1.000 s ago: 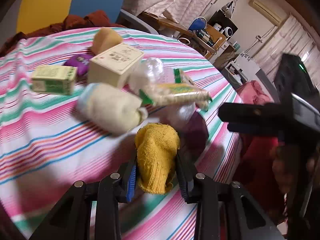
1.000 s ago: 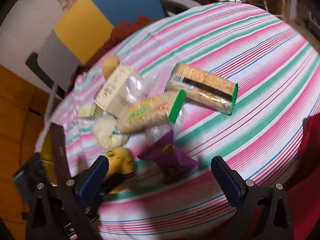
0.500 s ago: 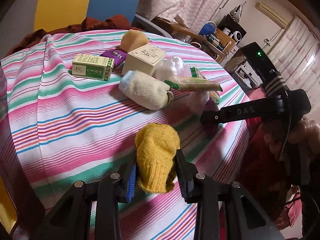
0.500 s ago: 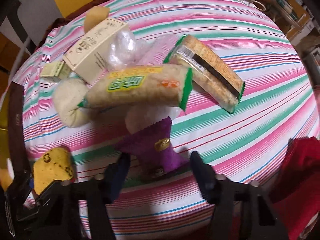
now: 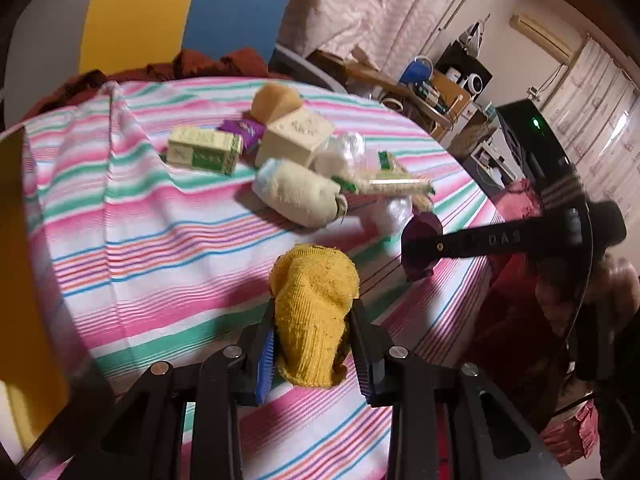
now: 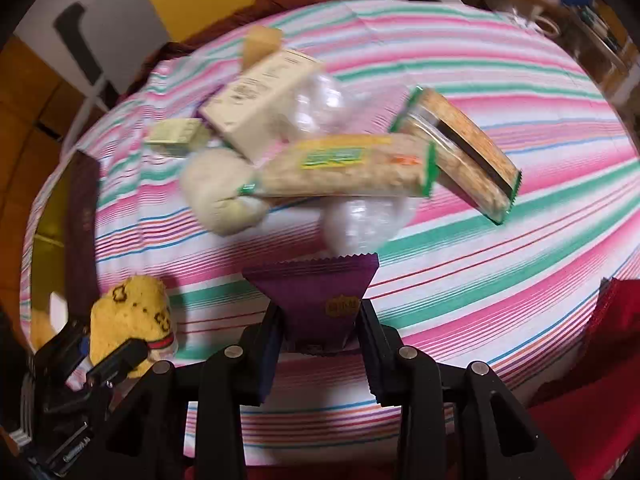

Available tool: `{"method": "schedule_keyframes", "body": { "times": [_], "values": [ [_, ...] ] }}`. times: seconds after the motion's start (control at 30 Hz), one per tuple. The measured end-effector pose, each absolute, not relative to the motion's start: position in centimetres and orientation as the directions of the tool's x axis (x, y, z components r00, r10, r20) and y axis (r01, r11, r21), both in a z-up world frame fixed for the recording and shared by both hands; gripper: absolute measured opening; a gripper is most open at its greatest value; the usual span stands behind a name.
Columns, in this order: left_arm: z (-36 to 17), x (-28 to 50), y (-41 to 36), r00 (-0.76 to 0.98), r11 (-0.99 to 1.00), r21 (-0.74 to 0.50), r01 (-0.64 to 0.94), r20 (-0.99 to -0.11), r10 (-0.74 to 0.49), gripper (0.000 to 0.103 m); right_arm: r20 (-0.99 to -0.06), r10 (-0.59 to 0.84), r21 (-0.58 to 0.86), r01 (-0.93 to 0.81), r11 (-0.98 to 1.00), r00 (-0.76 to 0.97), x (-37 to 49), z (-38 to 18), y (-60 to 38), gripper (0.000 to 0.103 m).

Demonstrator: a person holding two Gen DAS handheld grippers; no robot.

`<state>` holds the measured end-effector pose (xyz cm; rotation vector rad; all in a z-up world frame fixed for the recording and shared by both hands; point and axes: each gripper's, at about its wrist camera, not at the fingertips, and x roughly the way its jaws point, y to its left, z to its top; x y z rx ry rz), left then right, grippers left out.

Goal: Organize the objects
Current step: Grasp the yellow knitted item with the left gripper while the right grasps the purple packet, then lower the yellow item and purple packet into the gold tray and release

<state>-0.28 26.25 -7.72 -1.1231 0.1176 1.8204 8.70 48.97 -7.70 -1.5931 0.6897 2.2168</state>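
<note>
- Yellow knit, that is the rolled sock (image 5: 314, 316) pinched between the two fingers of my left gripper (image 5: 316, 344); it stands up out of the jaws over the near edge of the table (image 5: 160, 248).
- Purple foil, a snack packet (image 6: 320, 300), is clamped at its narrow lower end by my right gripper (image 6: 320, 344), its crimped top flaring wide above the fingertips, also by the near edge of the striped tablecloth.
- From the right wrist view my left gripper and its yellow sock show at the near left edge of the table; from the left wrist view my right gripper's black finger reaches in from the right, with the purple packet at its tip.
- Just beyond the packet sits a clear plastic ball (image 6: 364, 220), and a long rice-cracker pack (image 6: 352, 172) with green ends lies across its top.
- A cream rolled sock (image 5: 300, 196) lies left of that pack, touching its end.
- A second cracker pack (image 6: 460, 152), with a dark band, slants to the right of the first, toward the table's middle.
- Farther in, a beige carton (image 5: 298, 140) stands with another clear ball (image 6: 316, 104) against its right side.
- A small green-and-cream box (image 5: 204, 152) lies left of the carton, near a small purple packet (image 5: 244, 132).
- A tan sponge-like block (image 5: 276, 98) sits behind the carton, nearest the far edge of the table.
- Beyond the far edge, rust-brown cloth (image 5: 208, 64) is heaped.
</note>
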Motion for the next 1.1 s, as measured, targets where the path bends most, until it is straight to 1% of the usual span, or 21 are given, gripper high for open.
{"method": "schedule_keyframes", "body": {
  "times": [0.2, 0.43, 0.57, 0.7, 0.8, 0.83, 0.87, 0.9, 0.93, 0.97, 1.0, 1.07, 1.1],
  "values": [
    [-5.5, -0.9, 23.0, -0.192, -0.584, -0.375, -0.720, -0.701, 0.687, 0.032, -0.905, -0.034, 0.242, -0.449, -0.860, -0.423, 7.7, -4.7, 45.9, 0.037],
    [-3.0, -3.2, 16.7, -0.341, -0.695, -0.379, -0.611, -0.666, 0.663, 0.032, -0.844, -0.095, 0.284, -0.289, -0.914, -0.528, 2.2, -2.6, 39.4, 0.037],
    [-2.2, -5.3, 11.9, -0.447, -0.779, -0.361, -0.513, -0.662, 0.602, 0.032, -0.802, -0.155, 0.296, -0.158, -0.942, -0.577, -0.3, -1.1, 34.8, 0.037],
    [-1.8, -7.8, 6.7, -0.559, -0.868, -0.314, -0.385, -0.669, 0.490, 0.033, -0.780, -0.207, 0.292, -0.051, -0.955, -0.591, -3.1, -0.5, 30.2, 0.037],
    [-1.7, -9.5, 3.9, -0.607, -0.911, -0.271, -0.311, -0.680, 0.410, 0.033, -0.773, -0.234, 0.280, 0.013, -0.960, -0.589, -5.2, -0.3, 26.8, 0.038],
    [-1.8, -9.9, 3.1, -0.620, -0.921, -0.261, -0.289, -0.682, 0.388, 0.033, -0.766, -0.250, 0.281, 0.042, -0.959, -0.593, -6.0, -0.2, 25.6, 0.040],
    [-1.8, -10.4, 2.4, -0.631, -0.932, -0.244, -0.268, -0.687, 0.362, 0.037, -0.756, -0.260, 0.279, 0.064, -0.958, -0.601, -6.4, -0.1, 24.6, 0.040],
    [-1.9, -10.8, 1.6, -0.642, -0.944, -0.224, -0.243, -0.692, 0.330, 0.041, -0.743, -0.274, 0.280, 0.087, -0.956, -0.611, -6.8, 0.0, 23.7, 0.052],
    [-2.0, -11.0, 0.8, -0.652, -0.952, -0.214, -0.218, -0.694, 0.305, 0.045, -0.731, -0.291, 0.288, 0.107, -0.952, -0.618, -7.2, 0.1, 22.8, 0.075],
    [-2.0, -11.2, 0.3, -0.656, -0.956, -0.212, -0.201, -0.696, 0.292, 0.051, -0.721, -0.299, 0.294, 0.115, -0.949, -0.625, -7.4, 0.1, 22.2, 0.082],
    [-2.1, -11.3, -0.3, -0.656, -0.959, -0.213, -0.185, -0.700, 0.282, 0.055, -0.709, -0.306, 0.298, 0.123, -0.946, -0.636, -7.3, 0.2, 21.7, 0.088],
    [-2.3, -11.4, -1.0, -0.661, -0.965, -0.208, -0.162, -0.703, 0.262, 0.059, -0.694, -0.317, 0.298, 0.143, -0.944, -0.646, -7.1, 0.3, 20.7, 0.091],
    [-2.4, -11.2, -1.5, -0.665, -0.967, -0.205, -0.149, -0.703, 0.252, 0.059, -0.690, -0.315, 0.289, 0.151, -0.945, -0.652, -7.0, 0.3, 20.3, 0.095]
  ]
}}
